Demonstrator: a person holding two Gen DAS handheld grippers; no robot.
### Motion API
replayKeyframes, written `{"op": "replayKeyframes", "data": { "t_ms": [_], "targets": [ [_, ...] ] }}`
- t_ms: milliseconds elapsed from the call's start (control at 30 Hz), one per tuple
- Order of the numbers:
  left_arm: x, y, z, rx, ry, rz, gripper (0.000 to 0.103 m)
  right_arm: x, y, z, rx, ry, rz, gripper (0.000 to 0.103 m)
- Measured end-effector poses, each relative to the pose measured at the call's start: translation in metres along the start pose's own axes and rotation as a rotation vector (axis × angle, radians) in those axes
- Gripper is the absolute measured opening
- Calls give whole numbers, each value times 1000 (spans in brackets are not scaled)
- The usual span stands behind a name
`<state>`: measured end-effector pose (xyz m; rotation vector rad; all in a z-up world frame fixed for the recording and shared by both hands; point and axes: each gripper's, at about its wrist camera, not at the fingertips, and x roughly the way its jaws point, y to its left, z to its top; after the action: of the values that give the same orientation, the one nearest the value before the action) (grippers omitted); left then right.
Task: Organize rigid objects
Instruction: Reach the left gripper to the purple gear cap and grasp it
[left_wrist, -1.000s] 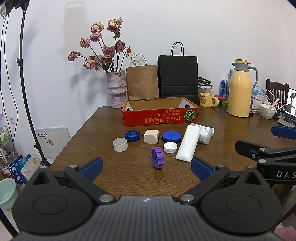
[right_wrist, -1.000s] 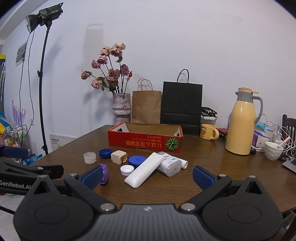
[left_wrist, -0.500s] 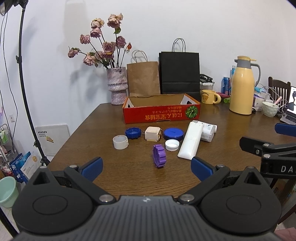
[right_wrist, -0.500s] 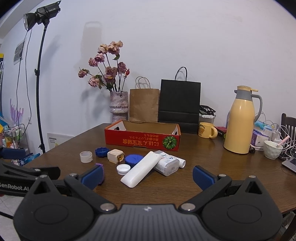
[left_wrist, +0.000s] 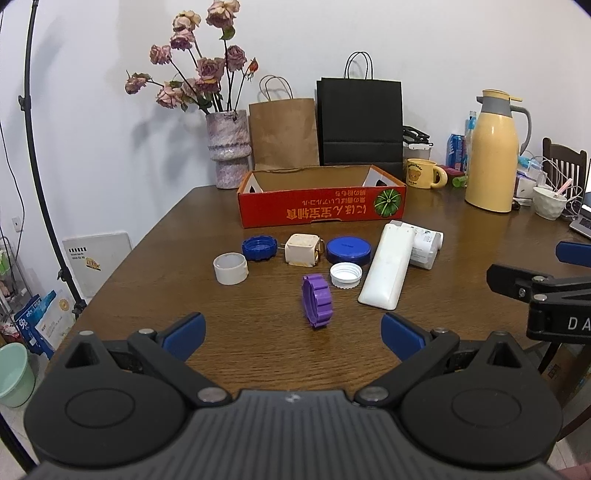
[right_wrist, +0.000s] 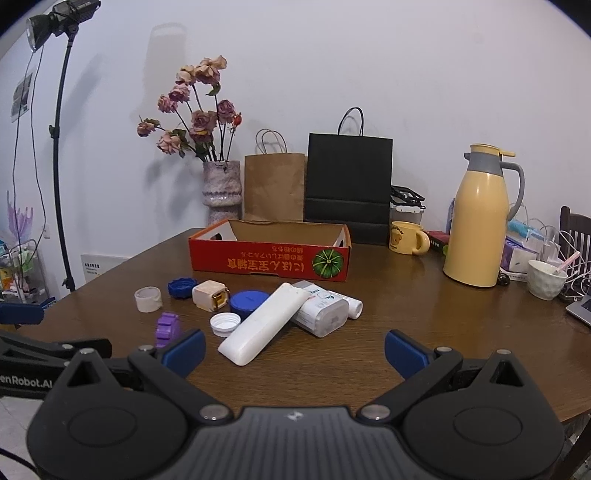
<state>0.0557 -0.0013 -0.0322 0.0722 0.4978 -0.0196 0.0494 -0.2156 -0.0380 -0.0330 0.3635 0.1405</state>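
1. We held the left gripper (left_wrist: 291, 328) spread wide and empty, low over the near edge of the table (left_wrist: 155, 258), with the purple ring (left_wrist: 316, 300) standing on its rim dead ahead at 12 o'clock, just beyond the fingertips.
2. We held the right gripper (right_wrist: 293, 349) equally released and empty; the white remote (right_wrist: 264, 322) lay at about 11 o'clock from it, leaning against the white case (right_wrist: 322, 310).
3. The caps lay loose in a cluster: white cap (left_wrist: 345, 274) beside the ring, blue lid (left_wrist: 348, 250), charger block (left_wrist: 303, 250), blue cap (left_wrist: 259, 248) and white ring (left_wrist: 230, 267).
4. The red box (left_wrist: 321, 210) stood behind them at 12 o'clock; we saw nothing in it.
5. We judged sorting had not yet begun; the next move called for advancing the left gripper to straddle the purple ring.
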Motion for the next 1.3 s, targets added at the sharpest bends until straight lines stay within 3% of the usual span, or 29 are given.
{"op": "replayKeyframes", "data": {
  "t_ms": [800, 1133, 1167, 1300],
  "targets": [
    [85, -6, 10, 9, 99, 16, 103, 76, -23, -3, 25, 90, -27, 103],
    [115, -12, 11, 3, 138, 33, 103, 111, -25, -5, 34, 133, 1, 103],
    [118, -12, 10, 2, 145, 36, 102, 113, -25, -6, 33, 136, 3, 103],
    [127, -12, 10, 3, 164, 35, 80, 124, -23, -7, 26, 152, 19, 103]
  ]
}}
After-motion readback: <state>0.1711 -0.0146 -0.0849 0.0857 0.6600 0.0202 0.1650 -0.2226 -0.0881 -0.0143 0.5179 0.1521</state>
